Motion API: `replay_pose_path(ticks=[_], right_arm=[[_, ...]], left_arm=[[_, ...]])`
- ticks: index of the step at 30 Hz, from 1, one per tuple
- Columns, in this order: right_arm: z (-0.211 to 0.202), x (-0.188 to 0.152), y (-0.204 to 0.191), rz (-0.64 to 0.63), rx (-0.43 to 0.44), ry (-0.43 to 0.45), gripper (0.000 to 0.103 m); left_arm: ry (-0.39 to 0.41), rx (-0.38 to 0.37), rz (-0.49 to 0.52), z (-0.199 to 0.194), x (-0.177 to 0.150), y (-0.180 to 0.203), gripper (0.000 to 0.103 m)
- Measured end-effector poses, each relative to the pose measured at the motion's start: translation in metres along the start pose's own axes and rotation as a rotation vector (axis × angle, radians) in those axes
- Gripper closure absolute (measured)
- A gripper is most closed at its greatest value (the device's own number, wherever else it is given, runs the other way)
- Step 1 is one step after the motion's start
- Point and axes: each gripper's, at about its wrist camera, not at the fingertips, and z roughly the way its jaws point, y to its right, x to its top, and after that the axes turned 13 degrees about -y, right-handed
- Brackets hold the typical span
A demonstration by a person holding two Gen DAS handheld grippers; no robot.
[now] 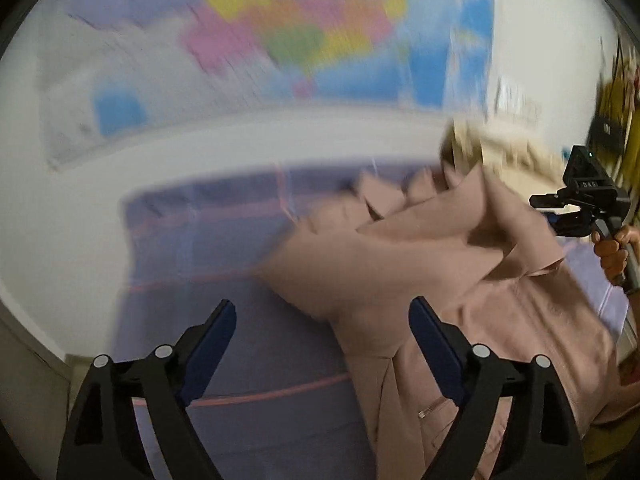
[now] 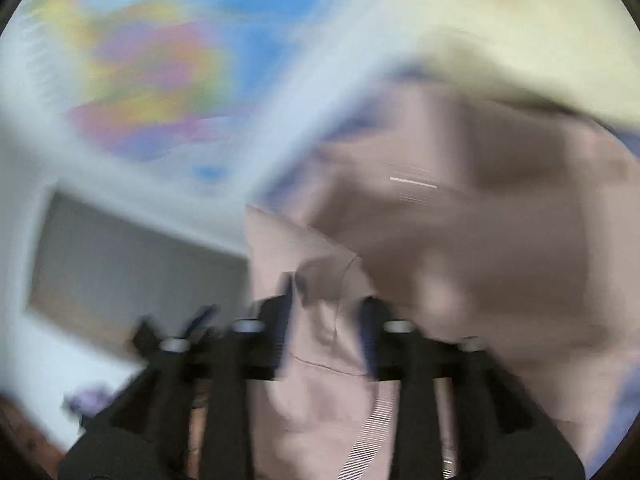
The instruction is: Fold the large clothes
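Note:
A large dusty-pink garment (image 1: 460,280) lies rumpled on a lavender sheet (image 1: 224,264). My left gripper (image 1: 322,312) is open and empty, its blue-padded fingers spread above the sheet at the garment's left edge. The right gripper (image 1: 560,216) shows at the far right of the left wrist view, held in a hand, at the garment's raised far corner. In the blurred right wrist view the right gripper (image 2: 328,312) has pink fabric (image 2: 460,248) lying between its fingers; the blur hides whether they pinch it.
A colourful wall map (image 1: 280,28) hangs behind the bed. A white wall (image 1: 80,216) runs along the left. Cream bedding (image 2: 500,40) lies at the far side. Yellow items (image 1: 624,120) stand at the right edge.

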Motion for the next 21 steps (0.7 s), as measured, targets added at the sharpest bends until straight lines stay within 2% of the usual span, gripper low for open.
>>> replay_pose_path(ticks=[1,2,3,5,7,9,11,13,16,18,19,20,21], right_arm=[[0.001,-0.002,0.01,0.008,-0.027,-0.007,0.062],[-0.002,-0.007,0.017,-0.004,-0.039,0.0,0.053],[-0.006,-0.011,0.019,-0.019,-0.046,0.012,0.048],[-0.015,-0.021,0.007,-0.105,-0.094,0.056,0.025],[-0.017,-0.039,-0.021,-0.232,-0.243,0.103,0.017],[-0.004,-0.053,-0.044,-0.345,-0.344,0.109,0.017],[0.015,-0.062,-0.063,-0.48,-0.433,0.08,0.015],[0.04,-0.075,-0.078,-0.619,-0.573,0.054,0.015],[0.075,-0.086,-0.084,-0.728,-0.736,0.026,0.015],[0.087,-0.089,-0.073,-0.754,-0.805,0.008,0.027],[0.091,-0.088,-0.068,-0.753,-0.831,-0.009,0.056],[0.088,-0.083,-0.063,-0.725,-0.8,-0.029,0.085],[0.074,-0.078,-0.058,-0.671,-0.704,-0.024,0.085]], left_arm=[[-0.035,-0.004,0.01,0.015,0.003,0.005,0.022],[-0.07,0.01,0.029,0.03,0.008,0.012,0.022],[-0.086,0.023,0.043,0.039,0.012,0.015,0.022],[-0.114,0.027,0.061,0.052,0.019,0.022,0.022],[-0.13,0.017,0.072,0.061,0.023,0.027,0.022],[-0.133,0.027,0.084,0.066,0.027,0.031,0.022],[-0.127,0.025,0.091,0.067,0.032,0.035,0.022],[-0.12,0.037,0.102,0.066,0.036,0.04,0.022],[-0.117,0.046,0.109,0.066,0.038,0.046,0.022],[-0.115,0.049,0.109,0.066,0.039,0.049,0.022],[-0.114,0.05,0.111,0.066,0.039,0.05,0.022],[-0.114,0.058,0.113,0.066,0.039,0.051,0.022],[-0.113,0.062,0.114,0.066,0.038,0.052,0.022]])
